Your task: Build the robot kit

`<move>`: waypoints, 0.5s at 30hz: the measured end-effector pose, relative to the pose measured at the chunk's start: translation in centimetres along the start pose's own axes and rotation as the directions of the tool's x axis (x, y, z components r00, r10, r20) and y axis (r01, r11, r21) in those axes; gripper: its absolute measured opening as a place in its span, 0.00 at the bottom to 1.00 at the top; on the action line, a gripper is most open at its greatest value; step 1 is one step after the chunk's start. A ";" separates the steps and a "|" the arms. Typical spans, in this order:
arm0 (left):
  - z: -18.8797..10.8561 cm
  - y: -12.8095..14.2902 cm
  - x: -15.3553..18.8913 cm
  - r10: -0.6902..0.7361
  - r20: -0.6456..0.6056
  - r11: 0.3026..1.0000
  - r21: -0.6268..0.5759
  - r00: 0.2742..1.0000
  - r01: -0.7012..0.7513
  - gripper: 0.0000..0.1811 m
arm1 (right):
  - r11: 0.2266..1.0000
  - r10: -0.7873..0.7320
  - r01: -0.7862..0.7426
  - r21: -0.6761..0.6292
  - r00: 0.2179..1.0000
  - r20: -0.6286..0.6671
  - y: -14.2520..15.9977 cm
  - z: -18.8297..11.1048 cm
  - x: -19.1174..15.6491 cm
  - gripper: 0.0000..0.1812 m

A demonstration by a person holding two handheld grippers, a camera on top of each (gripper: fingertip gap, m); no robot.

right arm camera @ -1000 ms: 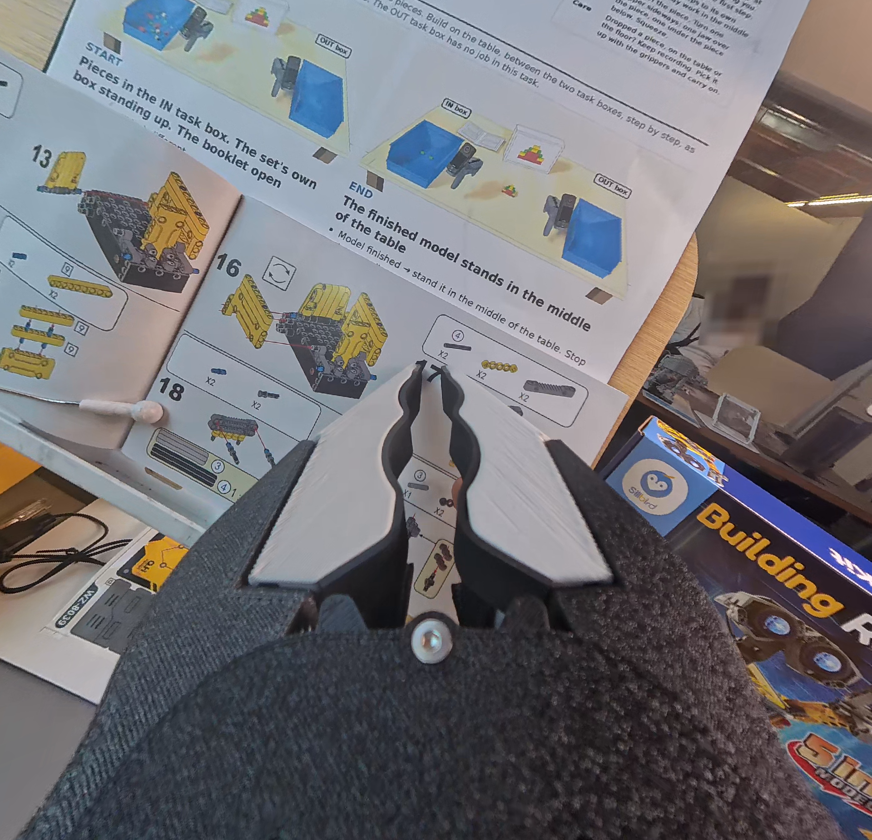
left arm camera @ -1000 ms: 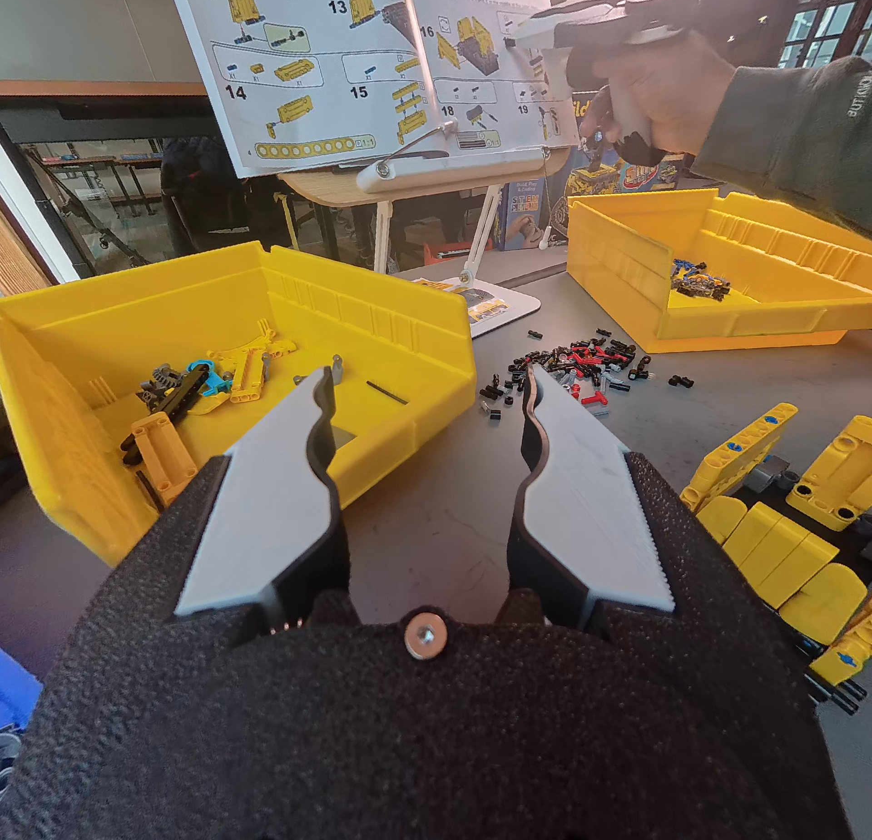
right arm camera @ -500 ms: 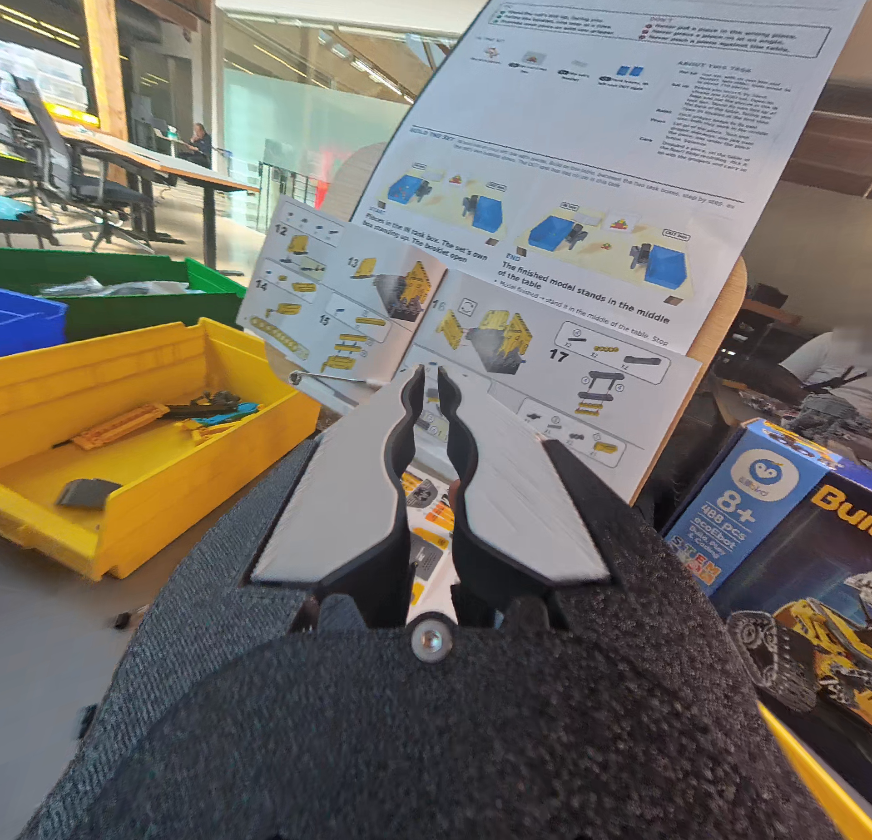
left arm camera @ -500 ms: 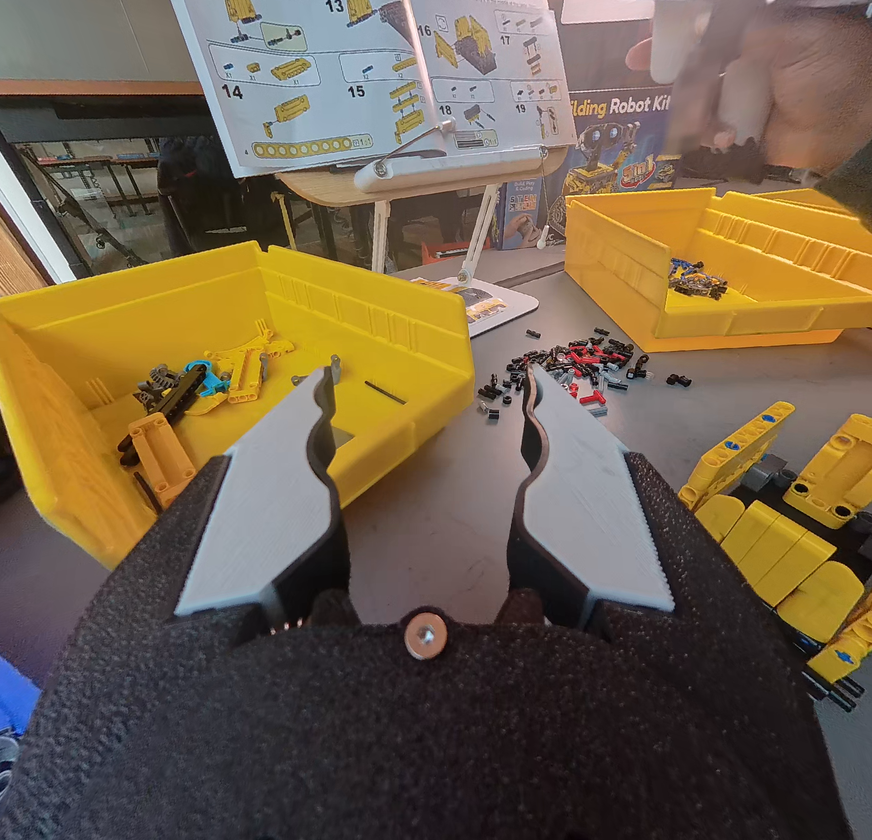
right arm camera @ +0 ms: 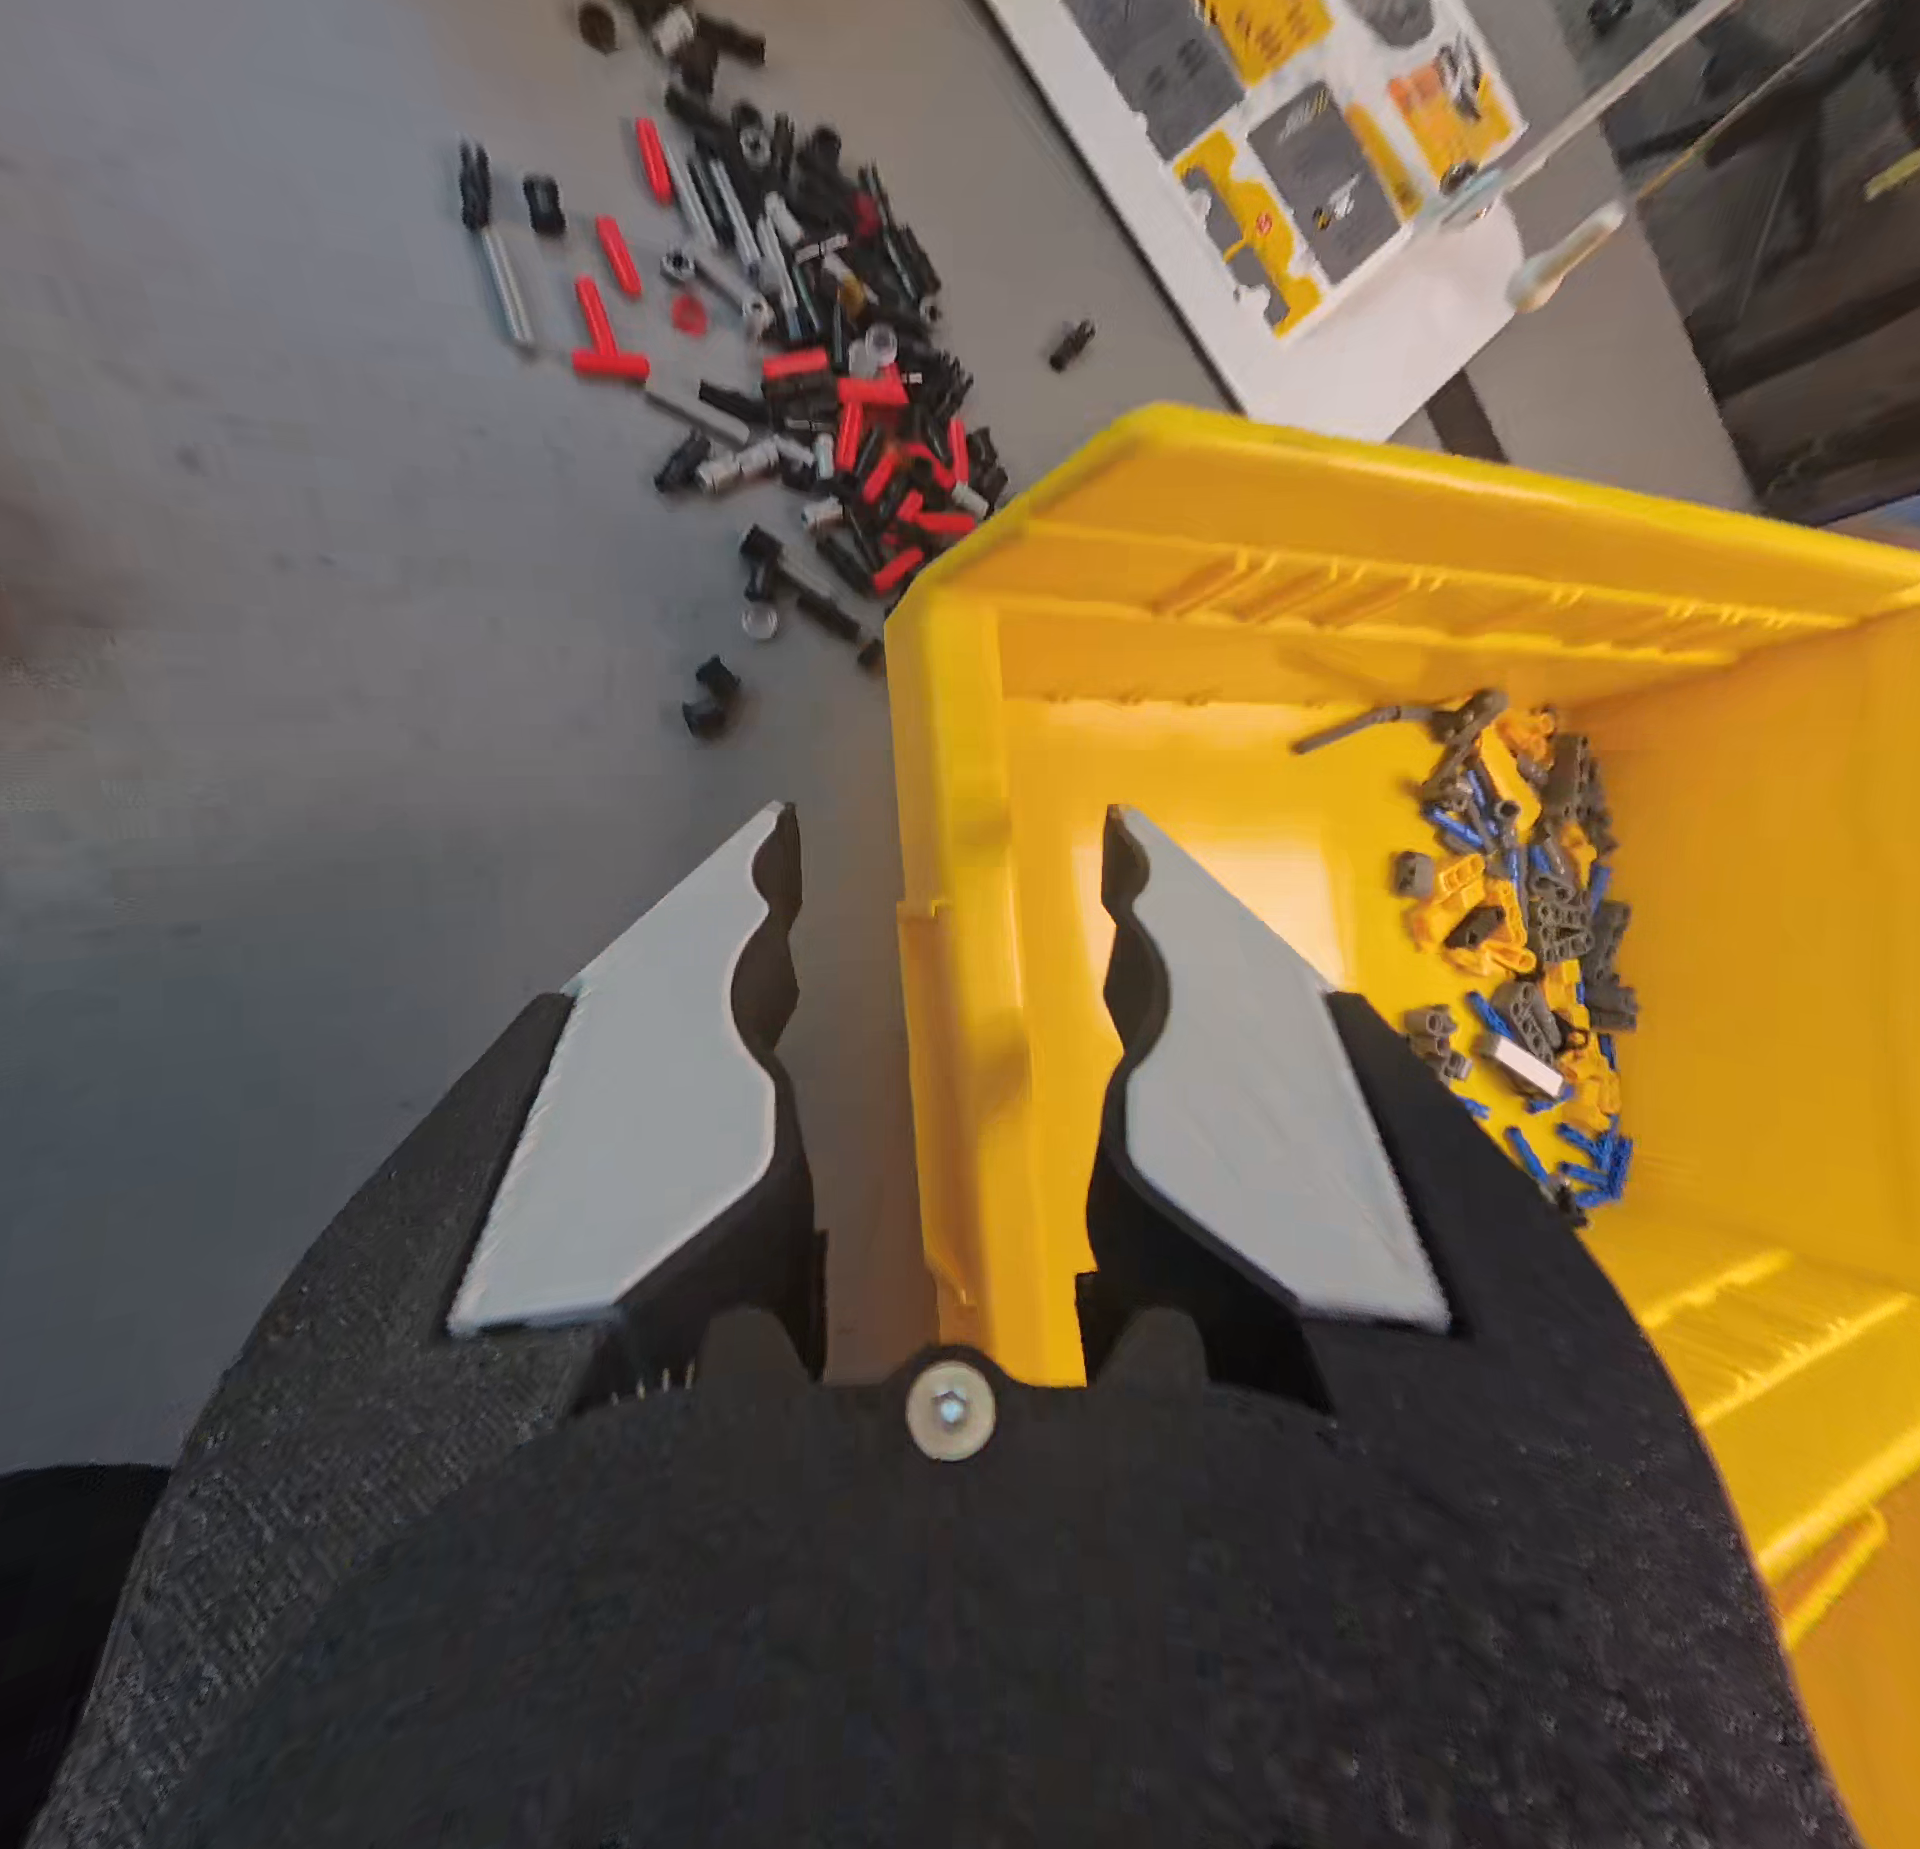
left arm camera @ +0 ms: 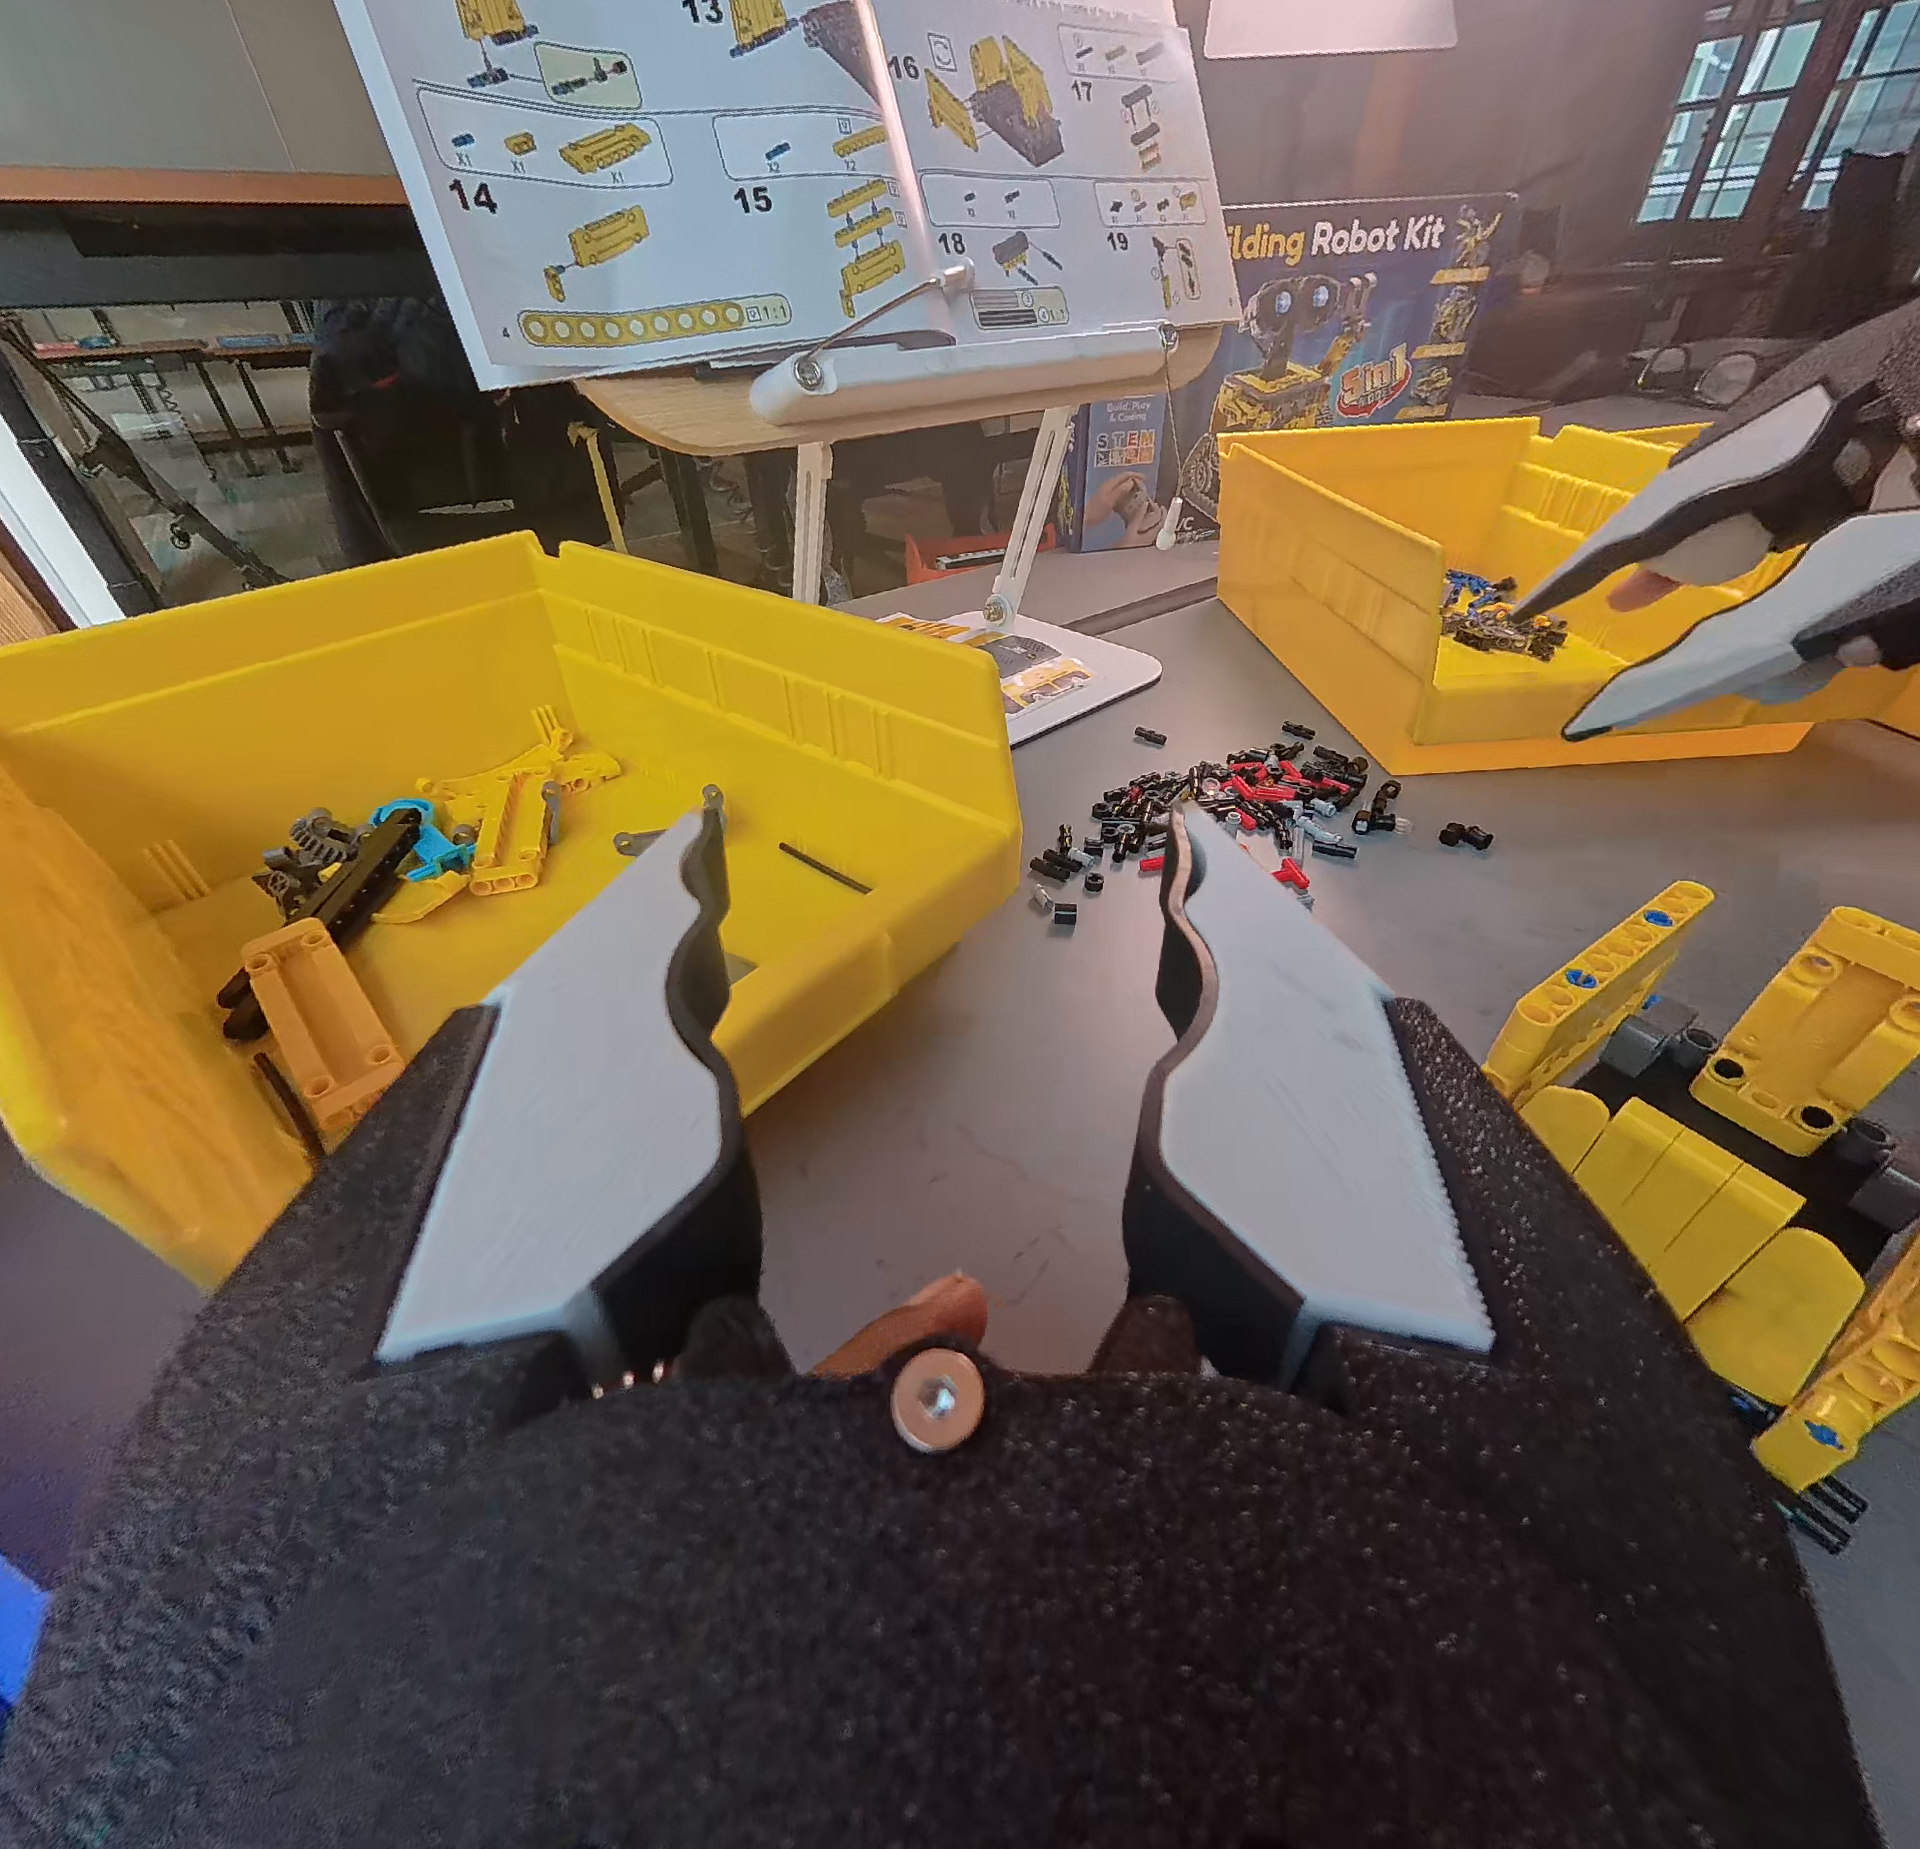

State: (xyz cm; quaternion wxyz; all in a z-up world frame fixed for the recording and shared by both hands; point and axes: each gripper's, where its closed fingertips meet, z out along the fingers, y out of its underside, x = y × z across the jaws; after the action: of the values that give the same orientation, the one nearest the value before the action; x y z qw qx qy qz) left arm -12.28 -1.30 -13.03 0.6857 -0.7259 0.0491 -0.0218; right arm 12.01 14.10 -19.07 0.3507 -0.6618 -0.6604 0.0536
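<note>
Above yellow bin [right arm camera: 1039,573] rim, right gripper [right arm camera: 945,823] (blurred), empty, agape.

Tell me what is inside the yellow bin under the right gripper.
The yellow bin holds a heap of small blue, grey and yellow building pieces along one side, plus a grey rod. The open right gripper covers part of its floor, so anything there is unseen.

Workshop: parts bins [left arm camera: 790,656], instruction stand [left arm camera: 977,376], worktable [left arm camera: 977,1103].
</note>
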 end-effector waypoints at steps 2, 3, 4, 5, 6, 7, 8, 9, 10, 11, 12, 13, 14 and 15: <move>0.1 0.0 0.1 -0.002 -0.006 1.000 -0.003 1.000 0.002 0.46 | 0.995 -0.025 0.023 -0.096 1.000 -0.013 1.9 0.5 0.2 0.24; 0.1 0.1 0.2 -0.003 -0.009 1.000 -0.005 1.000 0.003 0.47 | 0.990 -0.040 0.036 -0.134 0.999 -0.026 2.6 0.7 0.5 0.18; 0.1 0.1 0.2 -0.004 -0.011 1.000 -0.005 1.000 0.004 0.48 | 0.989 -0.039 0.036 -0.146 0.999 -0.016 2.9 0.8 0.4 0.17; 0.1 0.1 0.2 -0.006 -0.013 1.000 -0.004 1.000 0.006 0.48 | 0.990 -0.022 0.022 -0.142 1.000 -0.001 2.9 0.9 0.2 0.15; 0.1 0.1 0.2 -0.009 -0.014 1.000 -0.004 1.000 0.009 0.48 | 0.991 -0.009 0.008 -0.137 1.000 -0.004 2.9 1.0 0.3 0.15; 0.1 0.1 0.2 -0.012 -0.015 1.000 -0.004 1.000 0.012 0.48 | 0.991 -0.004 0.002 -0.136 1.000 -0.016 3.0 1.0 0.6 0.15; 0.1 0.1 0.2 -0.014 -0.015 1.000 -0.005 1.000 0.014 0.48 | 0.990 -0.005 0.000 -0.138 0.999 -0.034 3.1 1.1 0.9 0.15; 0.1 0.1 0.2 -0.014 -0.015 1.000 -0.008 1.000 0.014 0.48 | 0.990 -0.009 0.002 -0.143 0.999 -0.052 3.2 1.1 1.2 0.15; 0.2 0.2 0.2 -0.013 -0.017 1.000 -0.011 1.000 0.013 0.48 | 0.989 -0.014 0.004 -0.146 0.998 -0.067 3.3 1.1 1.4 0.15; 0.2 0.3 0.2 -0.012 -0.018 1.000 -0.015 1.000 0.011 0.48 | 0.989 -0.016 0.004 -0.149 0.997 -0.081 3.4 1.1 1.6 0.15; 0.3 0.3 0.2 -0.009 -0.018 1.000 -0.019 1.000 0.009 0.48 | 0.989 -0.020 0.006 -0.151 0.996 -0.091 3.5 1.1 1.7 0.16; 0.3 0.4 0.3 -0.007 -0.017 1.000 -0.022 1.000 0.007 0.48 | 0.988 -0.027 0.012 -0.151 0.995 -0.097 3.5 1.1 1.8 0.16; 0.4 0.4 0.3 -0.006 -0.016 1.000 -0.025 1.000 0.005 0.48 | 0.989 -0.031 0.015 -0.150 0.994 -0.101 3.5 1.1 1.8 0.16; 0.4 0.5 0.2 -0.006 -0.016 1.000 -0.027 1.000 0.006 0.49 | 0.988 -0.037 0.021 -0.151 0.993 -0.108 3.5 1.1 1.8 0.16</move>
State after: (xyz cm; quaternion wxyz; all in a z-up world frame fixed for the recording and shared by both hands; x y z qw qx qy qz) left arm -12.01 -0.97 -13.54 0.6755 -0.7349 0.0526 -0.0288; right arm 14.57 16.58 -21.07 0.3370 -0.6785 -0.6516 -0.0379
